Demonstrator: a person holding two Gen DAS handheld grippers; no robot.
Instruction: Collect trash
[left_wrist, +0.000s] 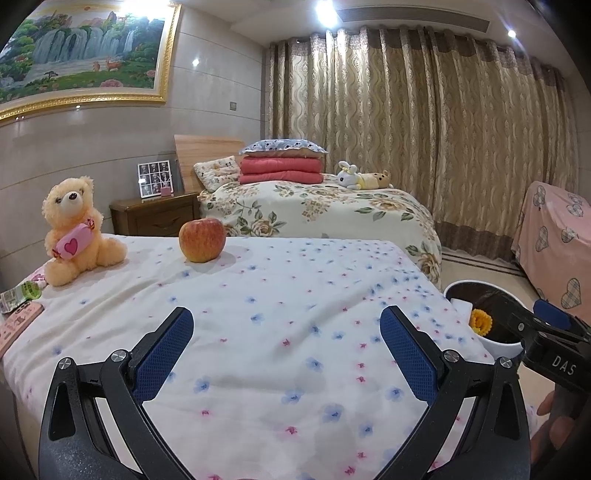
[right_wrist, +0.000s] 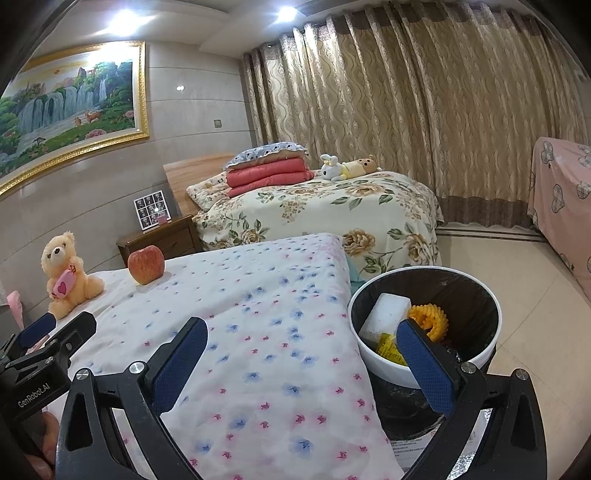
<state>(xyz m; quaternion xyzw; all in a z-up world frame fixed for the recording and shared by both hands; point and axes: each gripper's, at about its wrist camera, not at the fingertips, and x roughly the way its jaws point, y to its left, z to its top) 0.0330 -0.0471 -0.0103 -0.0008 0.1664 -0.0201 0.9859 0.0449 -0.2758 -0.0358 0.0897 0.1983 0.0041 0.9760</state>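
Lying at the far left edge of the bed with the flower-print white sheet (left_wrist: 280, 295), a green-and-white crumpled wrapper (left_wrist: 22, 293); just right of it a seated peach plush teddy bear (left_wrist: 75, 230), then a red-yellow apple (left_wrist: 202, 239); left tongs (left_wrist: 286, 347) spread wide and empty above the sheet; right tongs (right_wrist: 301, 360) likewise spread and empty, one blue pad over the white round bin with black liner (right_wrist: 480, 354) beside the bed, holding a white block (right_wrist: 386, 317) and yellow trash (right_wrist: 432, 319)
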